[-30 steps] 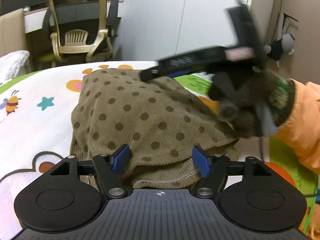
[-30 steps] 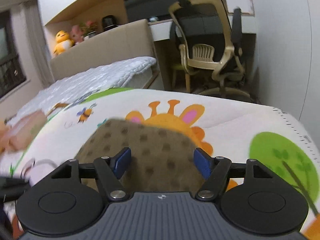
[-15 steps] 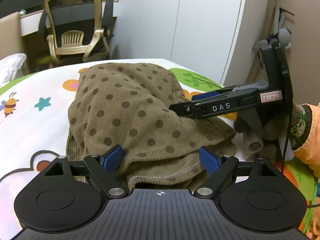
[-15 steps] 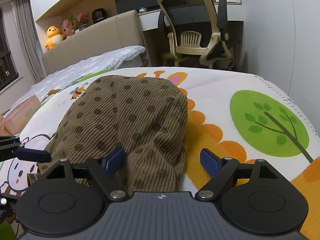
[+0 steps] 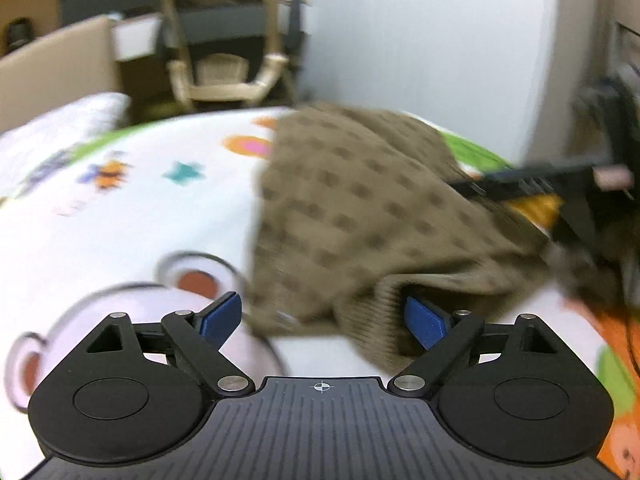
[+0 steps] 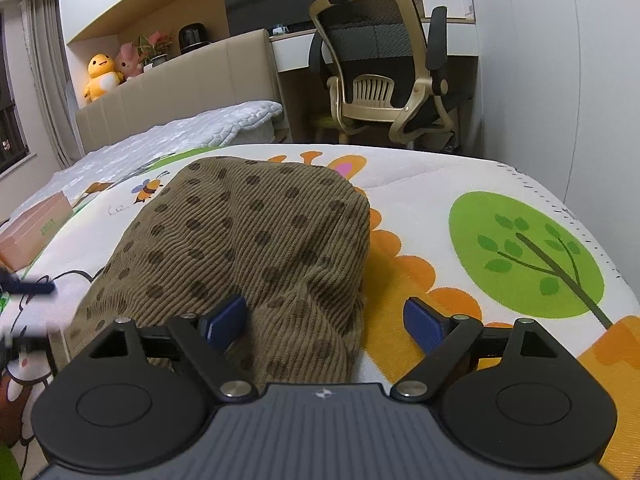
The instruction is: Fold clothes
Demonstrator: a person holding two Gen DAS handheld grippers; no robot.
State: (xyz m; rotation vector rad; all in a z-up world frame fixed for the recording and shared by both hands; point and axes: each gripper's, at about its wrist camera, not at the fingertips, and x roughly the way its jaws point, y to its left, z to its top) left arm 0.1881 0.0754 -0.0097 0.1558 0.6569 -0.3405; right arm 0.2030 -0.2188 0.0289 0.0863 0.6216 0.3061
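Note:
A brown corduroy garment (image 5: 360, 208) with darker dots lies folded in a heap on the cartoon-print mat (image 5: 120, 216). My left gripper (image 5: 324, 318) sits low at its near edge. The jaws are opening, with the cloth's ribbed hem loose between the blue pads (image 5: 426, 320). In the right wrist view the same garment (image 6: 256, 240) fills the middle. My right gripper (image 6: 324, 322) is at its near right corner, jaws opening, and a fold of cloth lies between the pads unpressed. The left view shows the right gripper (image 5: 560, 176) blurred at the garment's far right side.
The mat (image 6: 520, 208) ends at a stitched edge by the white wall on the right. Beyond it stand an office chair (image 6: 384, 68) and a desk. A bed (image 6: 192, 132) with plush toys (image 6: 100, 76) lies at the back left, and a pink box (image 6: 36, 232) rests at the mat's left edge.
Both pairs of jaws have spread wider. The left gripper has swung left, so the garment now sits right of centre. The right gripper came down to the garment's near corner.

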